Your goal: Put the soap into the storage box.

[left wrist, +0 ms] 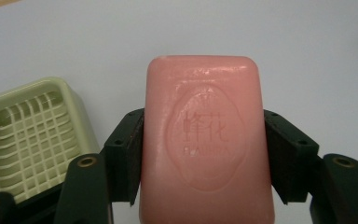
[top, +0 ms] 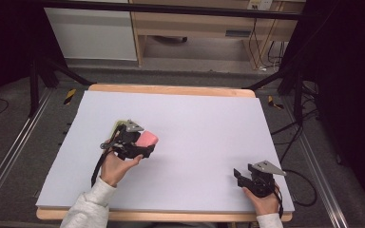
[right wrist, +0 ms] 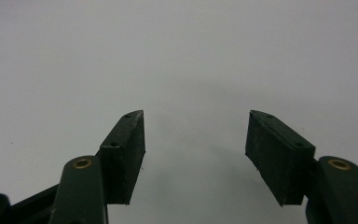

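Soap (left wrist: 207, 140), a pink bar with a stamped oval mark, is seen clamped between the two black jaws of the left gripper (left wrist: 205, 154) in the left gripper view, where it stands at centre frame and runs from the bottom edge up past the jaw tips; both pads are pressed against its long sides. Left of it in that view, at the lower left of the frame, a pale green dish (left wrist: 32, 135) with a grid floor is seen, apart from the bar. In the high view the left gripper (top: 145, 147) is held left of centre, with the soap (top: 147, 139) showing at its right side and the dish (top: 119, 126) just behind it. At the lower right of that view the right gripper (top: 238, 176) is held low near the front edge of the table (top: 199, 123). In the right gripper view its jaws are seen standing apart with nothing between them.
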Demonstrator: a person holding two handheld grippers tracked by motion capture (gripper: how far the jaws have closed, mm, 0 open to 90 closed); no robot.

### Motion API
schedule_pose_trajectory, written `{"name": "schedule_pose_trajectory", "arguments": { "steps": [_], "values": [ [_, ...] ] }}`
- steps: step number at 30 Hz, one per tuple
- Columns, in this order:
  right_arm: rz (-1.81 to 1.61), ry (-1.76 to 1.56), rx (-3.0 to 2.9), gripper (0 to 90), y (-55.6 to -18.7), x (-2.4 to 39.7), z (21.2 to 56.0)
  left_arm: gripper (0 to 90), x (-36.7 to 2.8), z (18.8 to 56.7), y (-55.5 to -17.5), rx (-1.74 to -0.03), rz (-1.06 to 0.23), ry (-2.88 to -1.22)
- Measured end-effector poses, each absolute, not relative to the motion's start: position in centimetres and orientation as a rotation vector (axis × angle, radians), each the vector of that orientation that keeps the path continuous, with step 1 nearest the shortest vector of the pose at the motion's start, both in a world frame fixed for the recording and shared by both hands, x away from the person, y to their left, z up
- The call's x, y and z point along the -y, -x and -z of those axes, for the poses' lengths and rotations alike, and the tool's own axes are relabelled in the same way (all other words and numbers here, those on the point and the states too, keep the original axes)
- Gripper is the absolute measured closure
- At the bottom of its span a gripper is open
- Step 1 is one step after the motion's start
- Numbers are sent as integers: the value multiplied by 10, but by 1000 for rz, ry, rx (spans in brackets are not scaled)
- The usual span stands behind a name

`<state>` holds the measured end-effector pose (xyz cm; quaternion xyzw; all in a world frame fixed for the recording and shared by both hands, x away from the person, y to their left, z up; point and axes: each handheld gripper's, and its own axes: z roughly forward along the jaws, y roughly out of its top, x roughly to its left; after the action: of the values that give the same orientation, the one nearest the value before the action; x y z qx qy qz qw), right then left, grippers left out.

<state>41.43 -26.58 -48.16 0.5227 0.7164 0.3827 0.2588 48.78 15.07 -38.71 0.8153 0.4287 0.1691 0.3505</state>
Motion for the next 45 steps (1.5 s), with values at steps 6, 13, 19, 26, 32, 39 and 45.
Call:
{"name": "schedule_pose_trajectory", "arguments": {
  "steps": [6,13,19,26,32,39,45],
  "values": [
    [-1041,-1426,-1948,379,-414,265,481,372,-166,385,-489,-1145,-453,-2084],
    [-1036,-1418,-1948,379,-414,265,482,371,-177,382,-491,-1169,-471,-2066],
    [-1044,-1425,-1950,378,-414,264,481,372,-185,381,-495,-1191,-484,-2051],
    [-1033,-1408,-1953,378,-415,263,482,371,-193,383,-501,-1220,-492,-2032],
    [-1036,-1414,-1955,378,-415,262,481,371,-198,383,-506,-1243,-499,-2015],
    [-1036,-1412,-1956,377,-415,262,482,372,-203,384,-510,-1258,-508,-2009],
    [-1036,-1412,-1956,377,-415,262,482,371,-207,385,-517,-1285,-518,-2004]
  ]
}}
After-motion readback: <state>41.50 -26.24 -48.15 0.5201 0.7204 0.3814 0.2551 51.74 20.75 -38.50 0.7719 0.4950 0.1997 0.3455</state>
